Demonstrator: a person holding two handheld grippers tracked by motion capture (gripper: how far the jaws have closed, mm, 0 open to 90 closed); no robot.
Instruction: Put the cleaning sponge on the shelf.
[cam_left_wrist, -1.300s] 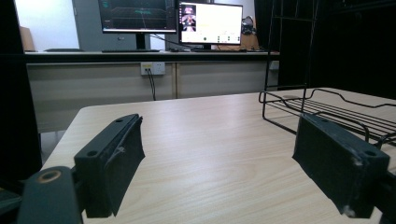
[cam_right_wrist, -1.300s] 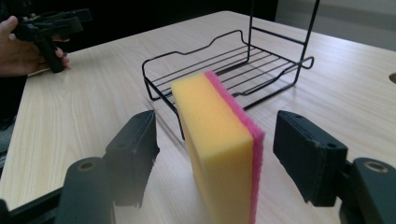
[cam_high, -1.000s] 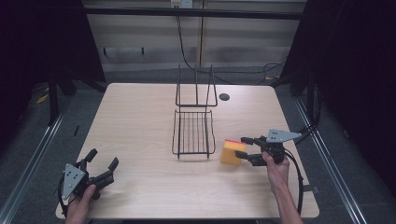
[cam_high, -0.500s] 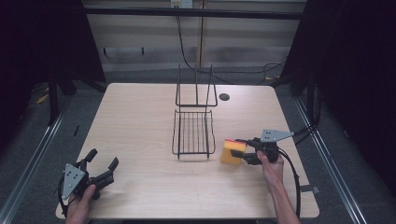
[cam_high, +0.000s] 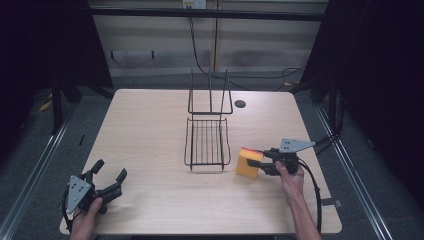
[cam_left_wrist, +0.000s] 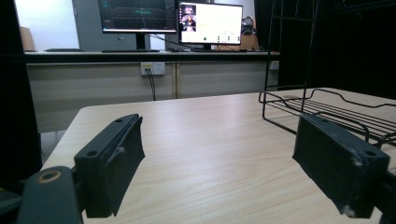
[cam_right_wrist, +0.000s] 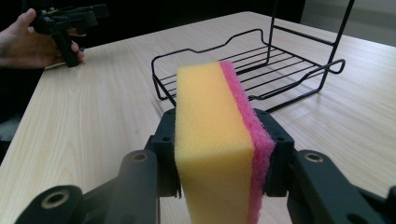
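Yellow sponge (cam_high: 248, 162) lowered beside rack (cam_high: 207, 142), clamped in right hand-held gripper (cam_high: 261, 163), left hand-held gripper (cam_high: 109, 176) wide

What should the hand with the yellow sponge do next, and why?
Probably carry the sponge forward over the wire rack. The right gripper is shut on the sponge just beside the rack, whose tray looks bare.

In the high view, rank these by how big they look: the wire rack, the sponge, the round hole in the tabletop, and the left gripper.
1. Wire rack, clearly largest.
2. Left gripper, open jaws and body together.
3. Sponge, held in the right gripper; it sits farther from the camera than the left gripper, so this gap is partly nearness.
4. Round hole, smallest.
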